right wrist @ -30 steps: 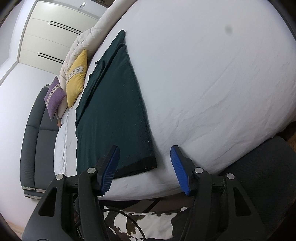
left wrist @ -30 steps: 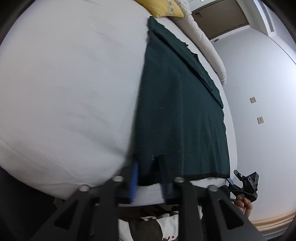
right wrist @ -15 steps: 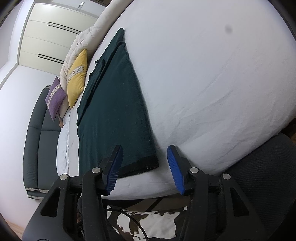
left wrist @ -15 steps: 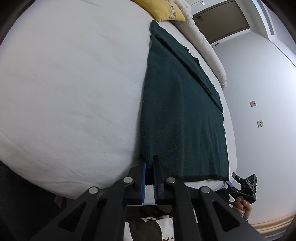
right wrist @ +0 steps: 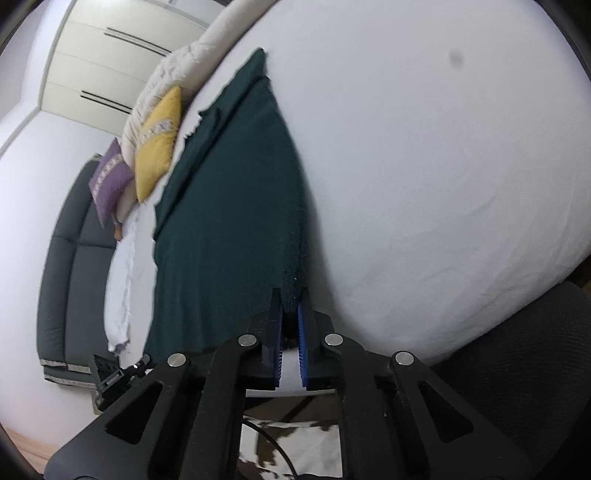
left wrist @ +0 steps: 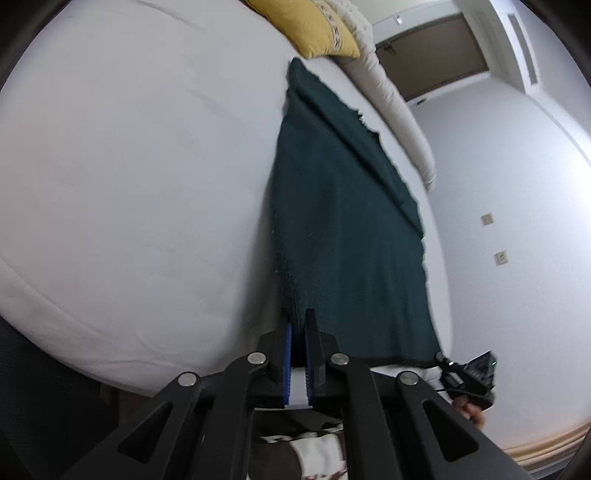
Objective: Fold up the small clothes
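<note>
Dark green knit cloth (left wrist: 347, 236) is laid flat on the white bed (left wrist: 129, 184), running from the near edge toward the yellow pillow (left wrist: 310, 26) at about 12 o'clock. Its near left corner is pinched by the left claw (left wrist: 298, 326); the near right corner is pinched by the right claw (right wrist: 290, 308), whose jaws have just been closing on the hem. For a clean fold (judged from the grips), both corners should be lifted together, kept level and taut, carried toward 12 o'clock, and laid down edge on edge.
</note>
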